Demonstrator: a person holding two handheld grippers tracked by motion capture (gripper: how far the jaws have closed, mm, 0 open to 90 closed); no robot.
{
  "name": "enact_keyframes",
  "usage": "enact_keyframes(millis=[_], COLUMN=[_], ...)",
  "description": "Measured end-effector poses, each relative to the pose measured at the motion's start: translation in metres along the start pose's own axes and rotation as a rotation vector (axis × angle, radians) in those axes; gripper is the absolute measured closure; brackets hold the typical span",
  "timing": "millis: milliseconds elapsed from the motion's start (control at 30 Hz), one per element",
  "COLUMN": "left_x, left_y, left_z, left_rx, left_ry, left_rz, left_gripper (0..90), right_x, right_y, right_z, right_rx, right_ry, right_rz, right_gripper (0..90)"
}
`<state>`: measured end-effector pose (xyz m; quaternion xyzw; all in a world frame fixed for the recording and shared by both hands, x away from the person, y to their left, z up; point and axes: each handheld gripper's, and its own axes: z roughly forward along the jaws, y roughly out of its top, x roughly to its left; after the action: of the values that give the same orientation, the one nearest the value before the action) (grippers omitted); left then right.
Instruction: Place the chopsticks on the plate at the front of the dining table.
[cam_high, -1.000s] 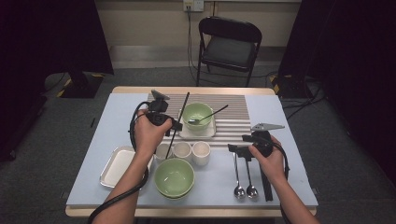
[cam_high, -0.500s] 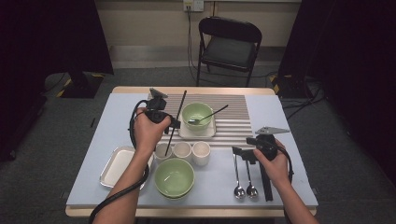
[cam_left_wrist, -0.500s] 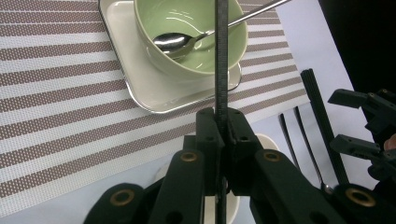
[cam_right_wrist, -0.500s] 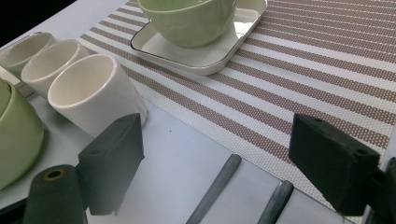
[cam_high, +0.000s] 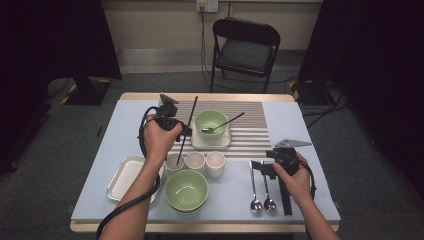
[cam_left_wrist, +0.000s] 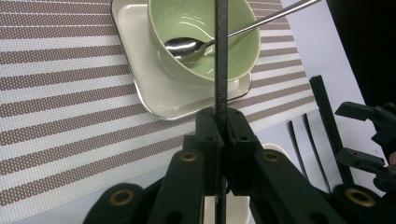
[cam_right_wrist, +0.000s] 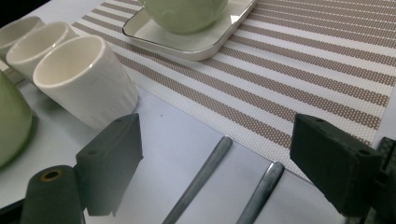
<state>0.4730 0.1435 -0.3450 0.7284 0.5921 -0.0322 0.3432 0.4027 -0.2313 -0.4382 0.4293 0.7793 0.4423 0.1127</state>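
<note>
My left gripper (cam_high: 183, 132) hangs over the table's middle, shut on a black chopstick (cam_high: 189, 119) that slants upward over the mat. In the left gripper view the jaws (cam_left_wrist: 221, 127) clamp that chopstick (cam_left_wrist: 221, 56), which crosses in front of a green bowl (cam_left_wrist: 205, 28) with a spoon (cam_left_wrist: 184, 45) in it. My right gripper (cam_high: 256, 169) sits low at the right front, open, above the handles of two spoons (cam_high: 261, 192) lying on the blue cloth. In the right gripper view the handles (cam_right_wrist: 201, 178) lie between the spread jaws (cam_right_wrist: 222, 140), untouched.
The green bowl (cam_high: 211, 122) stands on a white square plate (cam_high: 194, 141) on a striped mat (cam_high: 255, 130). Three white cups (cam_high: 195, 161), a second green bowl (cam_high: 186, 190) and a white tray (cam_high: 122, 177) sit near the front. Another black chopstick (cam_high: 285, 197) lies beside the spoons.
</note>
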Motion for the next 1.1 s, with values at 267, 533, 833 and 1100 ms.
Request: enact_keyframes(millis=[267, 533, 833, 1100], left_x=[0.005, 0.009, 0.009, 0.012], left_y=[0.0, 0.001, 0.002, 0.003], left_z=[0.003, 0.004, 0.005, 0.005], left_rx=[-0.005, -0.001, 0.0, 0.0], left_ry=[0.01, 0.023, 0.018, 0.009], left_rz=[-0.024, -0.025, -0.022, -0.045], left_gripper=[85.9, 86.0, 86.0, 86.0], right_x=[-0.007, -0.014, -0.021, -0.03], right_y=[-0.006, -0.01, -0.016, -0.022], right_z=[-0.002, -0.002, -0.004, -0.004], right_rx=[0.014, 0.032, 0.044, 0.063], right_ry=[-0.025, -0.05, -0.082, -0.109], right_rz=[0.0, 0.005, 0.011, 0.02], right_gripper=[16.2, 16.2, 16.2, 16.3])
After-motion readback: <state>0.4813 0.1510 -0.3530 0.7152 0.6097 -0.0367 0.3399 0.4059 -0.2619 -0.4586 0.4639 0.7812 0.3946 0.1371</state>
